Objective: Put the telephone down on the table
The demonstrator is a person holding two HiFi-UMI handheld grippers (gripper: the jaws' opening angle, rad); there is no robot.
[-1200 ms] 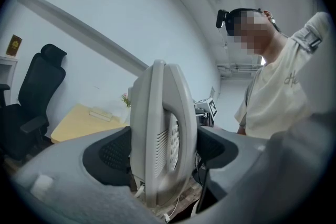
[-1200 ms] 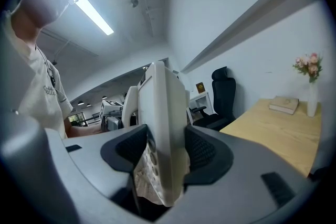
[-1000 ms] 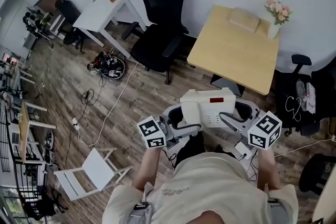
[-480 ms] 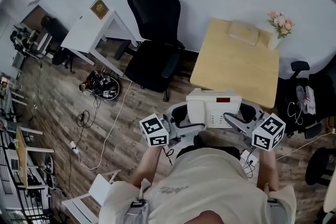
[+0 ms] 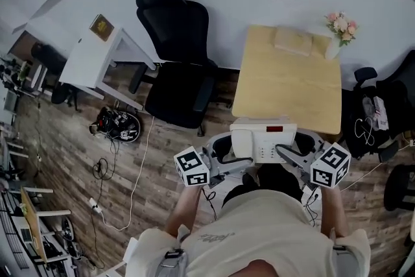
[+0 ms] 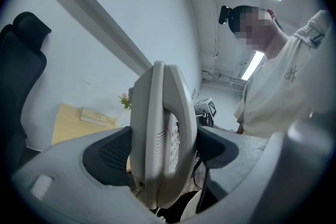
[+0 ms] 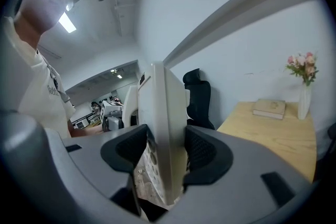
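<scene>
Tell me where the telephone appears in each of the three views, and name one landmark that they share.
Head view: the telephone is at lower centre, just below the wooden table in the picture.
Left gripper view: centre, edge-on, clamped between the jaws.
Right gripper view: centre, edge-on, clamped between the jaws.
Shared landmark: the vase of flowers on the table's far corner.

The left gripper (image 5: 225, 154) and right gripper (image 5: 290, 154) hold the telephone (image 5: 264, 138) by the table (image 5: 285, 81) edge.

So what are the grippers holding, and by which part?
Both hold the telephone: the left gripper has its jaws shut on the handset end, the right gripper on the opposite edge beside the keypad.
</scene>
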